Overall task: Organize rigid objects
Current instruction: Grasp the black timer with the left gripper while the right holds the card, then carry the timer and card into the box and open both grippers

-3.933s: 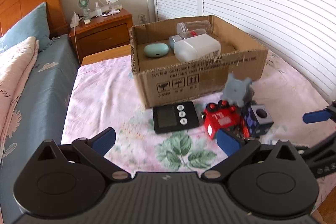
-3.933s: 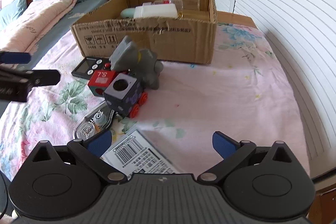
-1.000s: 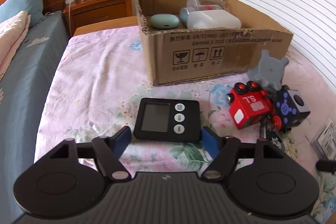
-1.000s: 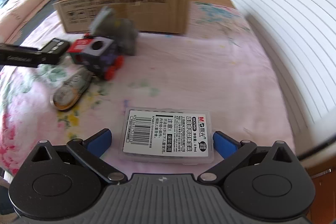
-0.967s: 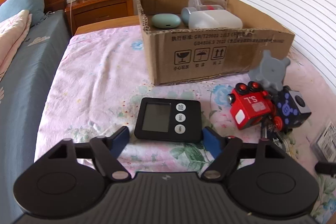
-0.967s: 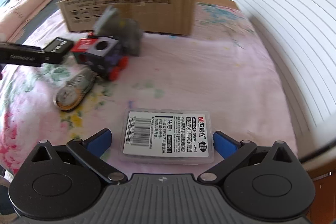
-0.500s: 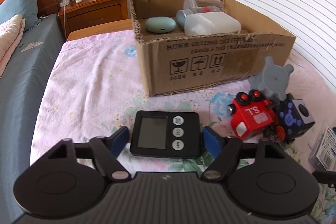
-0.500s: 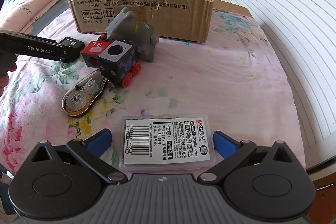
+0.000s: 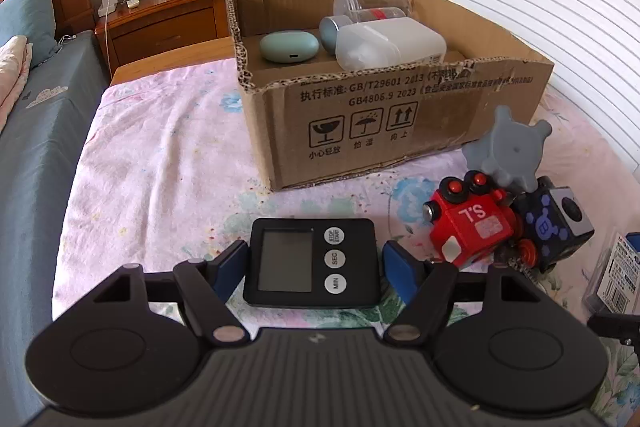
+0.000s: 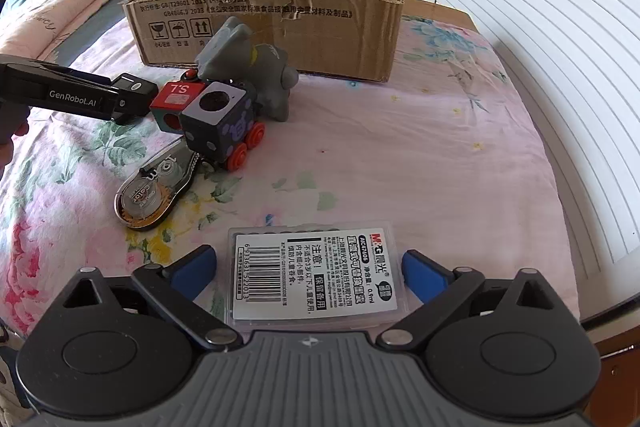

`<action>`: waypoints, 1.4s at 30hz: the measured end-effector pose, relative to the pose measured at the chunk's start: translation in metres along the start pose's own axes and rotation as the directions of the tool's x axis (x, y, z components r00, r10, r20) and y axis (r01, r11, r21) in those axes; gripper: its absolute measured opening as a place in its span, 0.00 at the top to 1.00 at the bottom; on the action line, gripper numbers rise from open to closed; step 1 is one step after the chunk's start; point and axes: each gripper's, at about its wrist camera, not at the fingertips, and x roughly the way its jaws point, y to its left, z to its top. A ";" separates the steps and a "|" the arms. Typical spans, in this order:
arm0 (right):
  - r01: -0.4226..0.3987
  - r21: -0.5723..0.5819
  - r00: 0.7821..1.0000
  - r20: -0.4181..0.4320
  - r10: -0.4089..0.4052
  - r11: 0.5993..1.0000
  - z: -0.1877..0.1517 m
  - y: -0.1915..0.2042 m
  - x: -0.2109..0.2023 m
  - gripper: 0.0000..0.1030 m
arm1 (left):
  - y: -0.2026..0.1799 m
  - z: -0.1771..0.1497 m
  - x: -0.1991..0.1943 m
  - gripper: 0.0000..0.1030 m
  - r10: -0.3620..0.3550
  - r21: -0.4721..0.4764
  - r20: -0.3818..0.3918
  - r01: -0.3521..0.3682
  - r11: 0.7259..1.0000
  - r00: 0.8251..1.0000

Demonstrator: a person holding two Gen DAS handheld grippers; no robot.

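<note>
A black digital timer [image 9: 312, 262] lies flat on the floral bedspread between the fingers of my left gripper [image 9: 314, 265]; the left blue pad touches its edge, the right pad stands just off it. A clear plastic case with a barcode label [image 10: 314, 277] lies between the open fingers of my right gripper [image 10: 308, 267], with small gaps on both sides. The cardboard box [image 9: 400, 115] behind holds a teal earbud case [image 9: 289, 45], a white container [image 9: 390, 43] and clear jars. The left gripper also shows in the right wrist view [image 10: 132, 95].
A red toy cube [image 9: 468, 223], a dark blue wheeled cube [image 9: 556, 223] and a grey figure [image 9: 508, 151] cluster right of the timer. A correction tape dispenser [image 10: 156, 187] lies beside them. A wooden nightstand [image 9: 160, 19] stands behind, a bed with pillows to the left.
My left gripper has moved forward so the timer sits deeper between its fingers, which have narrowed around it. My right gripper has slid forward around the clear case.
</note>
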 end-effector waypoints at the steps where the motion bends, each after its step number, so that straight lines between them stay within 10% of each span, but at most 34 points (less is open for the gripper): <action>1: 0.003 0.002 1.000 -0.002 -0.003 1.000 0.001 0.000 0.000 0.05 | 0.000 0.000 0.001 0.28 0.000 0.002 0.003 0.000 1.000 1.000; 42: -0.062 -0.161 0.993 0.085 0.076 0.985 0.074 -0.005 -0.047 0.08 | -0.001 0.061 -0.067 0.33 -0.107 0.160 0.055 0.097 0.982 0.993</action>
